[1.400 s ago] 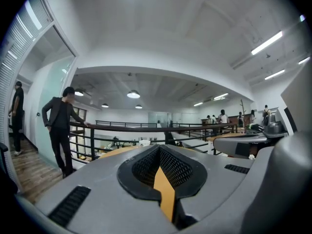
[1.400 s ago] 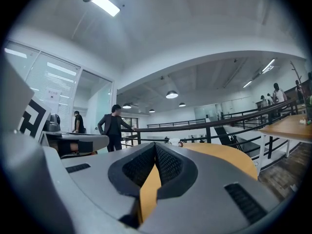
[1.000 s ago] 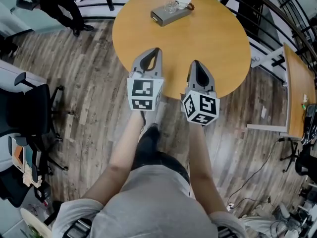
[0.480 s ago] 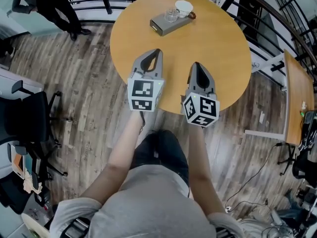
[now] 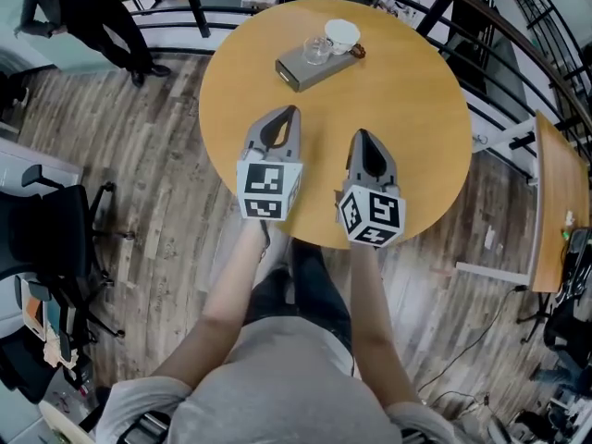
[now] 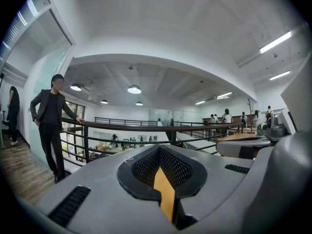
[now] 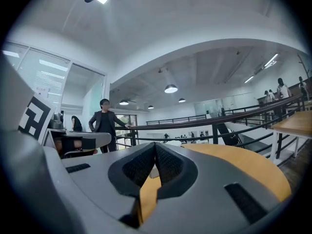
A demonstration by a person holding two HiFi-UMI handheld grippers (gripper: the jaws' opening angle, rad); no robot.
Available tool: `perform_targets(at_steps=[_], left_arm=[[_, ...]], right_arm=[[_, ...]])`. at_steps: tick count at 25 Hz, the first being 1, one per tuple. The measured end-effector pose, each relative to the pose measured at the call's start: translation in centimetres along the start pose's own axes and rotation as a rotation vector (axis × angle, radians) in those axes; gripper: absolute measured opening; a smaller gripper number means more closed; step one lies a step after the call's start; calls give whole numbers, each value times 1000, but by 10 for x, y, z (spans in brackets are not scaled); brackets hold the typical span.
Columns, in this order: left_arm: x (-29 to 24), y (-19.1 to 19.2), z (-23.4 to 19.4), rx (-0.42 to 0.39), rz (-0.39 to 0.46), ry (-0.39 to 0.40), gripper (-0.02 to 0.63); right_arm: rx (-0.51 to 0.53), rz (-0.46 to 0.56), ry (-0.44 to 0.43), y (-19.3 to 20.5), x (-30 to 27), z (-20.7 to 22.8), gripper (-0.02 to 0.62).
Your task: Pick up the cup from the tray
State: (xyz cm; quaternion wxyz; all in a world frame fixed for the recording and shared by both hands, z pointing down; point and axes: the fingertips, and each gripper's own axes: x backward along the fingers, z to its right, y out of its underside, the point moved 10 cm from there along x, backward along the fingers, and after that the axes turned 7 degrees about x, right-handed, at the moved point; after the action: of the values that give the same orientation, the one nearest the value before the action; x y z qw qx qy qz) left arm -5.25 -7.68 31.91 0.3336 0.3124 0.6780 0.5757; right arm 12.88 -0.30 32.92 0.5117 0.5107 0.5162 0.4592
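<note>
Left hand-held gripper (image 5: 289, 111) and right hand-held gripper (image 5: 361, 135) both clenched, empty, over the near tabletop (image 5: 407, 128). White cup (image 5: 341, 33) at the tray's (image 5: 298, 68) far end, glass (image 5: 317, 51) just beside. Arrive shut and something gets knocked over.

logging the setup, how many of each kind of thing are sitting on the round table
tray: 1
white cup: 1
clear glass: 1
total: 3
</note>
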Motion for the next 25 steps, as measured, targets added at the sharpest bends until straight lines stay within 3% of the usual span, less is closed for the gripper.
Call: perform_targets(at_steps=[17,25], left_arm=[[-128,-3,16,9,-34,-62,6],[-157,5,0,-1,-57,-95,6]], right_arm=[[62,-7,-70,1,-111,114,6],[56,-15,-157,17,-167,135,8]])
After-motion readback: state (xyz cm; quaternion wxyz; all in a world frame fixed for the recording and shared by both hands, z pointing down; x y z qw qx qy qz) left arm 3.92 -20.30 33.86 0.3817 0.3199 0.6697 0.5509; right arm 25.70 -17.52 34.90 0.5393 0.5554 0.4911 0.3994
